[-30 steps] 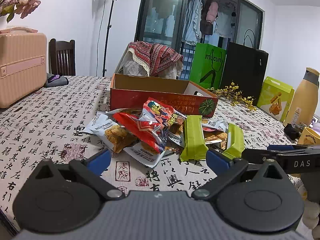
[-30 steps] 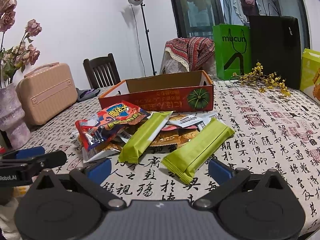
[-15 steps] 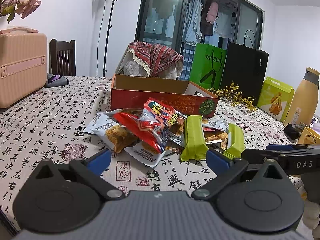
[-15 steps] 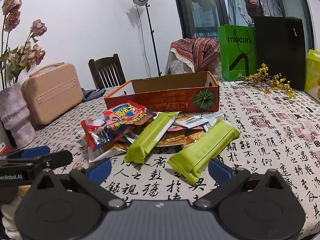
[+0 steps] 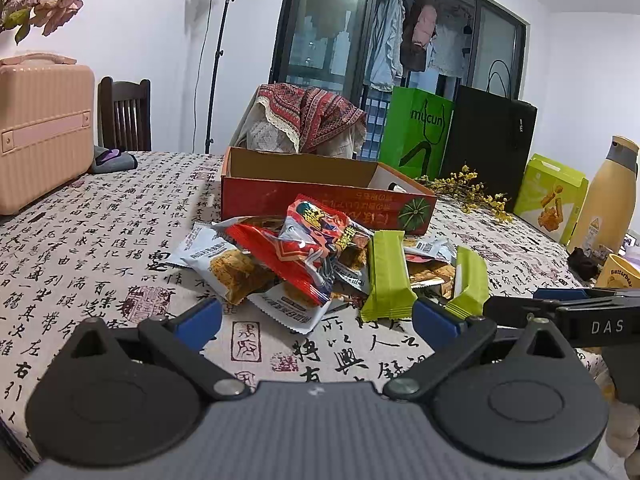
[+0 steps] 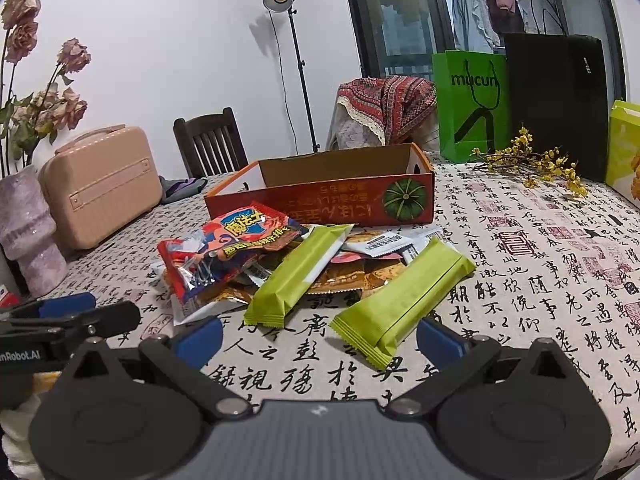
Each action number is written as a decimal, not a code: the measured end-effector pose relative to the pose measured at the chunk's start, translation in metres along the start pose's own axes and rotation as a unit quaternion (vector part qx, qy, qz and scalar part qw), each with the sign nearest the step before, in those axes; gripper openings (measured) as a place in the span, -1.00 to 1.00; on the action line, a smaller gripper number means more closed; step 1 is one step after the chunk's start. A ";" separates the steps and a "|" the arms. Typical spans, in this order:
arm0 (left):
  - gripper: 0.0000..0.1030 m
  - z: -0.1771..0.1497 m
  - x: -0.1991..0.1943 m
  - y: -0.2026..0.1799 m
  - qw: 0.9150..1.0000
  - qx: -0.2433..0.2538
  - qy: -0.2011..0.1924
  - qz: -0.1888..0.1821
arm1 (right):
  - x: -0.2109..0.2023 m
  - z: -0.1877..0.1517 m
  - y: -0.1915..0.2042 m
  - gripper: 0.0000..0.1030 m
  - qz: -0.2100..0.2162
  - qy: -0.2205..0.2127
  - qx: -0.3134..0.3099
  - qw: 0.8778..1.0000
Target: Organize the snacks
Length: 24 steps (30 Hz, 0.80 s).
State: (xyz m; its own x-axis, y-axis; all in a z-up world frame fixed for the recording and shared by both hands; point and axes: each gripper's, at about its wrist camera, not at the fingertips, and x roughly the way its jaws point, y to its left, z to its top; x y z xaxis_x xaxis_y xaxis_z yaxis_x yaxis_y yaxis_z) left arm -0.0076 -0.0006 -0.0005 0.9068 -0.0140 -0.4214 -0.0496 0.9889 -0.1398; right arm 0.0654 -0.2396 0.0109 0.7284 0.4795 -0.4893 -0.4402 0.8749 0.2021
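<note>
Ahead of both tongs, spread wide: table (image 6: 540, 288) under a cloth printed with black calligraphy. Farther out past the snack heap, straight ahead of both pairs: open red cardboard box (image 6: 340, 204) with a green pumpkin mark on its near wall (image 5: 320, 200), interior hidden from here. Between box and tongs, just short of the box's front wall: heap of snacks (image 5: 304, 260), loosely overlapping. Topmost in it, a crinkled red packet (image 6: 224, 252), ahead and left of the right tongs. Leaning on the heap's near side, a green bar (image 6: 300, 276); a second green bar (image 6: 404, 300) flat on the cloth, its near end lying just ahead of the right tongs, between the two blue tips. Ahead and left of the left tongs, a pale wrapper showing a brown biscuit (image 5: 224, 264).

Left tongs (image 5: 316, 320): spread wide apart, nothing between, low above the cloth, short of the heap. Right tongs (image 6: 318, 332): likewise spread wide, gripping nothing, not touching the bar. Each pair visible at the other camera's edge.
</note>
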 end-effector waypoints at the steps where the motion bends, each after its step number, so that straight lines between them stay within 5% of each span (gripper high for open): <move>1: 1.00 0.000 0.000 0.000 1.000 0.000 0.000 0.000 | 0.000 0.000 0.000 1.00 0.000 0.000 0.001 1.000; 24: 1.00 0.002 0.012 0.004 1.000 -0.005 0.002 0.006 | 0.014 0.003 -0.004 1.00 -0.011 0.009 0.002 1.000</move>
State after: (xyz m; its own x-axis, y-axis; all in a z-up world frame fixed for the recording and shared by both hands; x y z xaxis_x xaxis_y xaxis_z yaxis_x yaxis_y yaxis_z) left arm 0.0037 0.0037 -0.0040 0.9041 -0.0032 -0.4273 -0.0641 0.9876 -0.1431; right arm 0.0791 -0.2362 0.0060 0.7280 0.4589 -0.5094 -0.4215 0.8855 0.1952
